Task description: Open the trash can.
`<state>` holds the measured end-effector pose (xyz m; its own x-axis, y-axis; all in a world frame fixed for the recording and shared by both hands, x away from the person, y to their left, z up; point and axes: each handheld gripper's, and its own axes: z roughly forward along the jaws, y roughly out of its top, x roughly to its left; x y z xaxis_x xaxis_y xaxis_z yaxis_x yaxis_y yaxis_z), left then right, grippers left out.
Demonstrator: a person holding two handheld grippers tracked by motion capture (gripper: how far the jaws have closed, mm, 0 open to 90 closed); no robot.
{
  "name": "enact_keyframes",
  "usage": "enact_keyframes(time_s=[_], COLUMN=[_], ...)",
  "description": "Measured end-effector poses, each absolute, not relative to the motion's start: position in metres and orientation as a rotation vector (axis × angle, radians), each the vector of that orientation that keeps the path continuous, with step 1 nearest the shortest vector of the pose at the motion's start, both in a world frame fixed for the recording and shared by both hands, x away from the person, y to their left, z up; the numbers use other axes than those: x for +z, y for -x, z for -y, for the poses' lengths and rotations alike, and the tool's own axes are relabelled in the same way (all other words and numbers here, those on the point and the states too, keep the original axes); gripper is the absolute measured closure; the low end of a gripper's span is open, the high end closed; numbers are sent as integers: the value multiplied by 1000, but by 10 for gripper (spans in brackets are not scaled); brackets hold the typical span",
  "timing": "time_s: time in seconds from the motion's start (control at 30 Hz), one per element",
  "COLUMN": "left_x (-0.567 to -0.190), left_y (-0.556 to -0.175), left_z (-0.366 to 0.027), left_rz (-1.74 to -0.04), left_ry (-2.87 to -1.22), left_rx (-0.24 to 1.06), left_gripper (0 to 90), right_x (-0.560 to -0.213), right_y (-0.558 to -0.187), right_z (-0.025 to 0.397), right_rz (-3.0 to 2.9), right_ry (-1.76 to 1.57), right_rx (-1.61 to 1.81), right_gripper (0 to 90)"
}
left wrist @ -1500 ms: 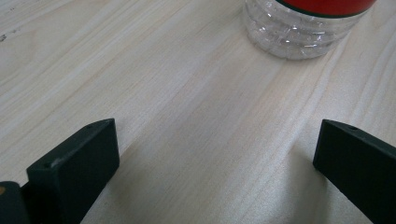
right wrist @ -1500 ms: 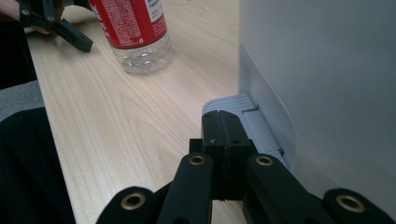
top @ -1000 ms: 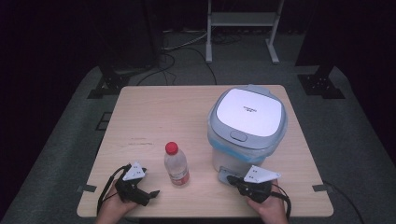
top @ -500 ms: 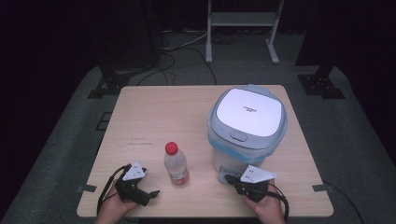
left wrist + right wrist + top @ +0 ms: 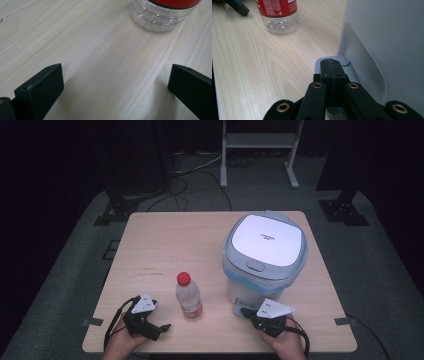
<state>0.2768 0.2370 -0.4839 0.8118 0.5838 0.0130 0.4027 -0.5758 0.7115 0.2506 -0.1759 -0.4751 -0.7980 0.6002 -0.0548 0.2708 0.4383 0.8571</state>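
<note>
The right claw, pressed together, is resting on the bin's pedal at lower centre; it should push straight down, staying centred. The left claw, spread, is waiting before the bottle at upper right.

The bin stands on the right half of the tabletop. Left of the bin and a little nearer the front edge stands the bottle, upright and apart from it. The pedal lies at the bin's foot on its front side. The right gripper sits just before the bin, over the pedal; the left gripper lies well left of the bin, beyond the bottle.
</note>
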Motion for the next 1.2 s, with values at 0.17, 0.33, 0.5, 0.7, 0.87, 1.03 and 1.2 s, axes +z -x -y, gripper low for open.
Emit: enact_keyframes(time_s=[0.17, 0.33, 0.5, 0.7, 0.87, 1.03, 1.2], left_x=[-484, -484, -484, -484, -484, -484, -484], left_y=[-277, -277, -277, -277, -277, -277, -277], left_z=[-237, -237, -237, -237, -237, -237, -237], left_rz=[-722, -721, -721, -722, -721, -722, -722], left_ry=[-2261, -2260, -2260, -2261, -2261, -2260, -2261], left_rx=[318, 319, 318, 319, 318, 319, 319], left_gripper=[0, 0, 0, 0, 0, 0, 0], right_x=[-476, -477, -477, -478, -479, -479, -480], right_y=[-250, -249, -249, -249, -250, -250, -250], right_z=[175, 174, 174, 174, 174, 174, 173], right_rz=[-2341, -2337, -2336, -2339, -2343, -2346, -2351], right_ry=[-733, -732, -733, -741, -743, -747, -752], right_rx=[1290, 1286, 1287, 1283, 1280, 1277, 1267], right_gripper=[899, 899, 899, 899, 899, 898, 899])
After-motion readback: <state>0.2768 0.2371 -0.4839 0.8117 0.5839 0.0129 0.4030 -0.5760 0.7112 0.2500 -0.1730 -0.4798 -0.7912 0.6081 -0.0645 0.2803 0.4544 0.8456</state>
